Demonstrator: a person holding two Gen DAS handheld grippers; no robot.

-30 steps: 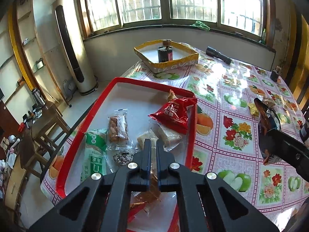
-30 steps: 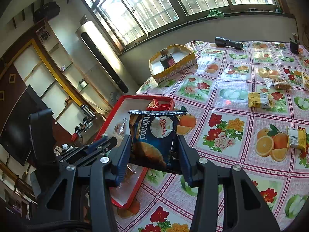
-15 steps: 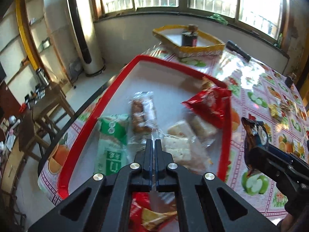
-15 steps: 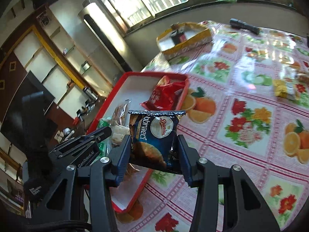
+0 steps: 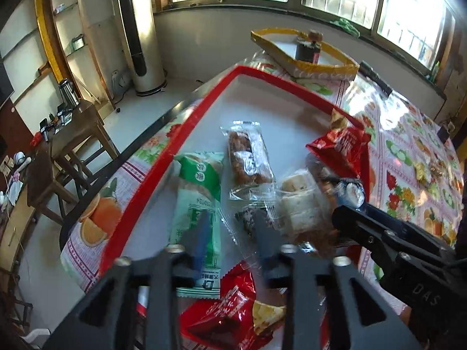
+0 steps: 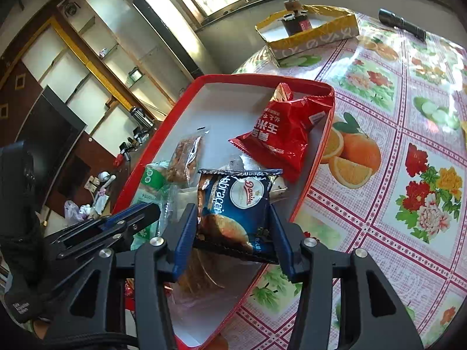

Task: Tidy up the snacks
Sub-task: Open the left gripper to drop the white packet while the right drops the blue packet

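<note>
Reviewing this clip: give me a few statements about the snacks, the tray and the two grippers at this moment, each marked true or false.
1. The blue snack packet is between the fingers of the right gripper. True; the jaws are opening around it.
2. The red tray has nothing in it. False: it holds several snacks, among them a red packet and a green packet.
3. The left gripper clamps the green packet. False: its jaws are opening over the tray and nothing sits between them.
4. A yellow box stands beyond the tray, near the window. True.
5. The flashlight lies in the tray. False: it lies on the tablecloth, far from the tray.
</note>
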